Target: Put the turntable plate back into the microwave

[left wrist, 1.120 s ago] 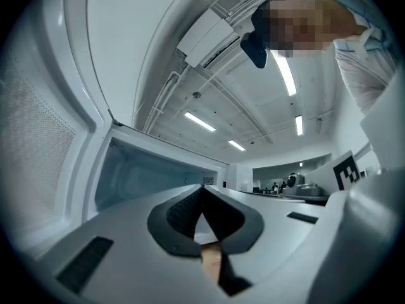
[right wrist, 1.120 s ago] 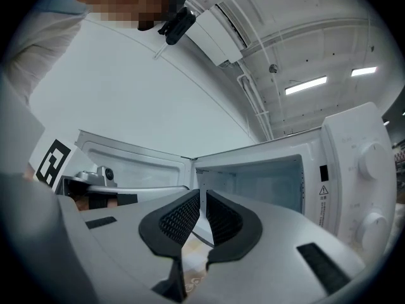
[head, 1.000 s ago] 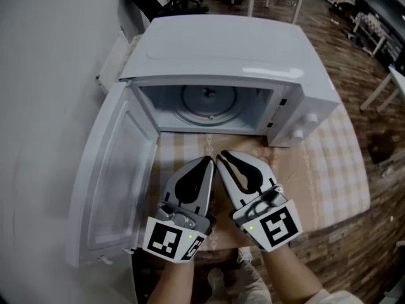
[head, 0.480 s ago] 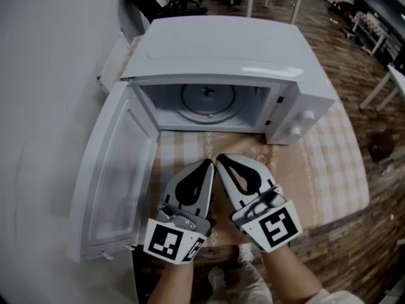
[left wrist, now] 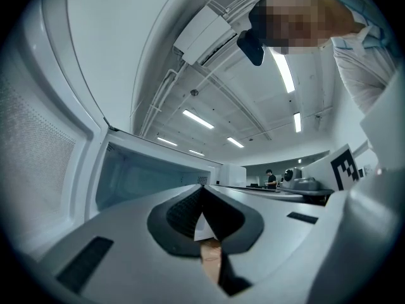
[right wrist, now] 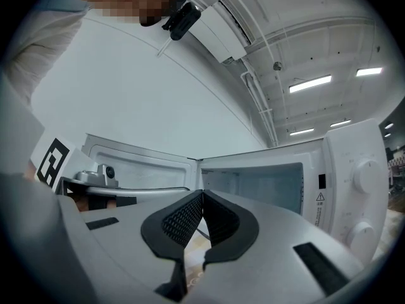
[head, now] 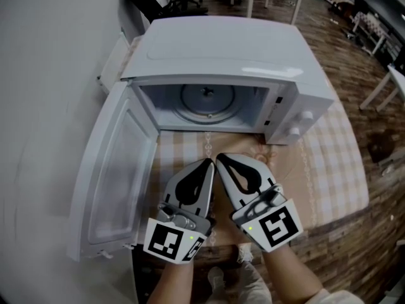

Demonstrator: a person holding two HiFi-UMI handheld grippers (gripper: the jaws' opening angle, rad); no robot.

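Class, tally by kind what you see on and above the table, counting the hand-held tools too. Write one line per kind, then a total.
Microwave: 1
Turntable plate: 1
Control knobs: 2
Checked tablecloth: 1
Grippers, left gripper and right gripper: 2
Total: 7

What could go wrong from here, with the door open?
1. The door stands wide open beside the left gripper; a careless sweep could knock or slam it.
2. The plate lies inside the microwave, but whether it sits properly cannot be told; it might wobble.
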